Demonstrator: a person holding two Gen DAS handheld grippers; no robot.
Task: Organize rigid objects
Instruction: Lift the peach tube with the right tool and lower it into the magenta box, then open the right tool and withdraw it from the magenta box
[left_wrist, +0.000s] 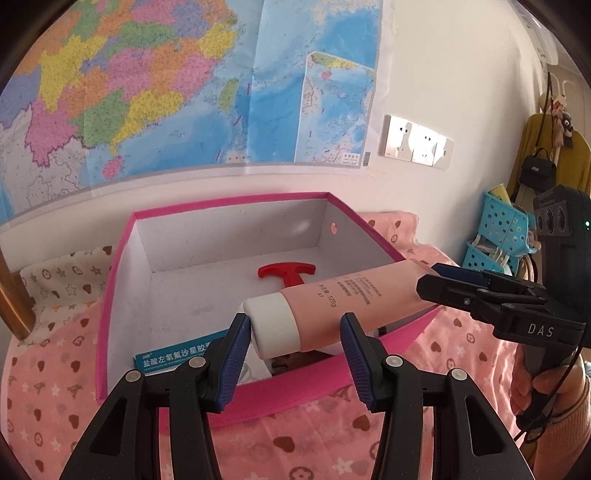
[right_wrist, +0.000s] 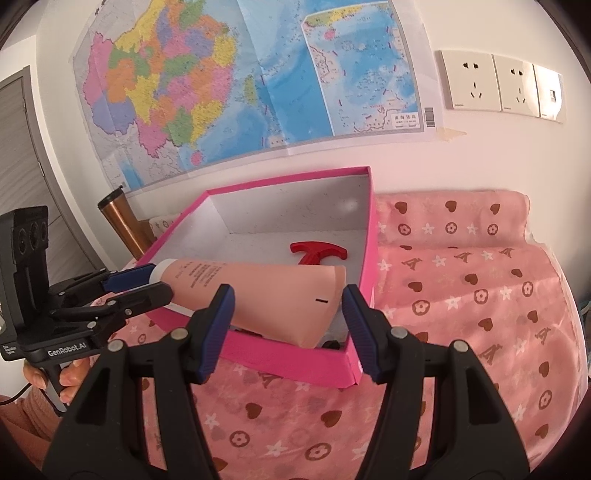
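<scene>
A pink tube (left_wrist: 332, 306) with a white cap (left_wrist: 271, 325) hangs over the pink box (left_wrist: 229, 206). In the left wrist view my left gripper (left_wrist: 291, 360) has its jaws spread on either side of the cap, touching it on the left pad. My right gripper (right_wrist: 288, 326) has its jaws spread around the tube's flat crimped end (right_wrist: 295, 302). In the left wrist view the right gripper (left_wrist: 436, 280) sits at that end. The box also holds a red T-shaped handle (left_wrist: 288, 275) and a teal medicine carton (left_wrist: 173, 356).
The box (right_wrist: 288, 354) stands on a pink patterned cloth (right_wrist: 461, 295) against a wall with a map (right_wrist: 240, 81) and sockets (right_wrist: 502, 85). A copper tumbler (right_wrist: 125, 225) stands to the box's left. Blue baskets (left_wrist: 498, 229) sit at the far right.
</scene>
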